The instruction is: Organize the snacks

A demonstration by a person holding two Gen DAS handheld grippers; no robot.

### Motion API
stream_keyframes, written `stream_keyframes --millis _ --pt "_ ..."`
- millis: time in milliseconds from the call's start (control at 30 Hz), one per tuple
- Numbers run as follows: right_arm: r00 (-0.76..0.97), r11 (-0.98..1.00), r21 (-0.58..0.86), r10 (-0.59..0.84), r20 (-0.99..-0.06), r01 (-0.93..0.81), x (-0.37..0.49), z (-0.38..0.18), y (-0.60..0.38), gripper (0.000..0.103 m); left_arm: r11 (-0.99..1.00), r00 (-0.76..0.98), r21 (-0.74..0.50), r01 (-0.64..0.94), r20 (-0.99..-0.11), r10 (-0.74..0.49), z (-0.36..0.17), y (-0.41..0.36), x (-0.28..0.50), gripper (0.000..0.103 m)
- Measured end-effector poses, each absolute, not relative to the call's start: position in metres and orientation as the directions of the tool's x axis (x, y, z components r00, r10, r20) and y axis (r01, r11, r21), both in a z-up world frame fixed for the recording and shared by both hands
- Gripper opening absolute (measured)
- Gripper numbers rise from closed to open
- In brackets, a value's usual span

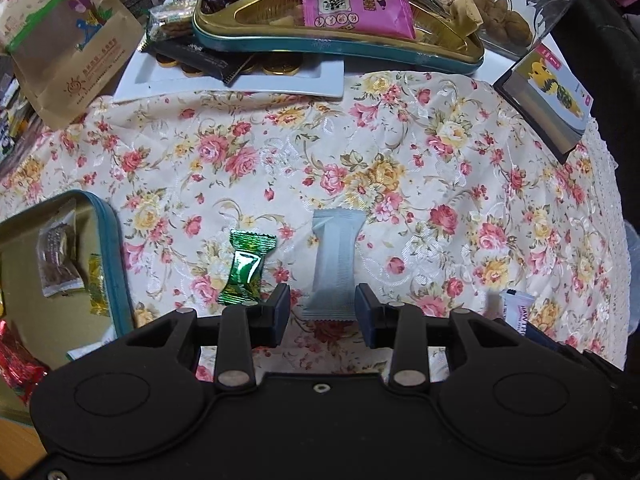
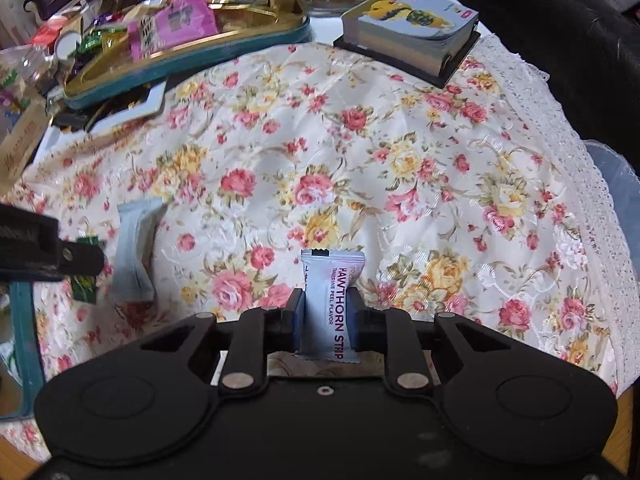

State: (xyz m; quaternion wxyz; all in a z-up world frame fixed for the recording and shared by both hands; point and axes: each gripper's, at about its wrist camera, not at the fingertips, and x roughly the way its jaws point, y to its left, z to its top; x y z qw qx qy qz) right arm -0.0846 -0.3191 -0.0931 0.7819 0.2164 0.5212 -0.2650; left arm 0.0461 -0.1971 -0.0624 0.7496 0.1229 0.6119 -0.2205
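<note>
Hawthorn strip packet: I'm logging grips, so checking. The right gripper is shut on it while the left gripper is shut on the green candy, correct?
Not quite. The right gripper is shut on the hawthorn strip packet, but the left wrist view shows the left gripper open around a grey packet; the green candy lies beside it, untouched.

Table w/ floral cloth (image 1: 400, 152), lace edge (image 2: 560, 128); dark seat (image 2: 560, 20) behind; soft daylight.

The left gripper (image 1: 322, 310) hangs at six o'clock over the floral tablecloth (image 1: 440, 168), jaws apart on either side of the near end of a pale grey packet (image 1: 335, 256). A green candy (image 1: 247, 267) lies just beside it at nine o'clock; a teal-rimmed tin (image 1: 116, 264) sits farther toward nine
</note>
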Motion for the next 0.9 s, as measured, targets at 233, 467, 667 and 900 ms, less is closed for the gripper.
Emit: stream_keyframes --millis 233,467,667,900 --pt "0.375 0.774 0.074 -0.218 -0.901 0.628 -0.083 -0.047 -0.324 0.022 0.882 0.164 -0.095 0.462 -0.968 -0.190 -0.071 -0.205 0.045 0.046" --pt "0.413 0.710 0.151 -0.212 -0.886 0.688 -0.093 -0.024 -0.346 0.022 0.882 0.198 -0.062 0.467 -0.965 -0.172 -0.081 -0.220 0.040 0.046" --pt "0.440 0.676 0.211 -0.185 -0.879 0.706 -0.095 -0.012 -0.355 0.022 0.884 0.219 -0.021 0.467 -0.966 -0.138 -0.093 -0.226 0.038 0.049" --pt "0.469 0.680 0.242 -0.170 -0.867 0.693 -0.096 -0.003 -0.355 0.021 0.878 0.216 -0.054 0.476 -0.960 -0.176 -0.092 -0.227 0.035 0.052"
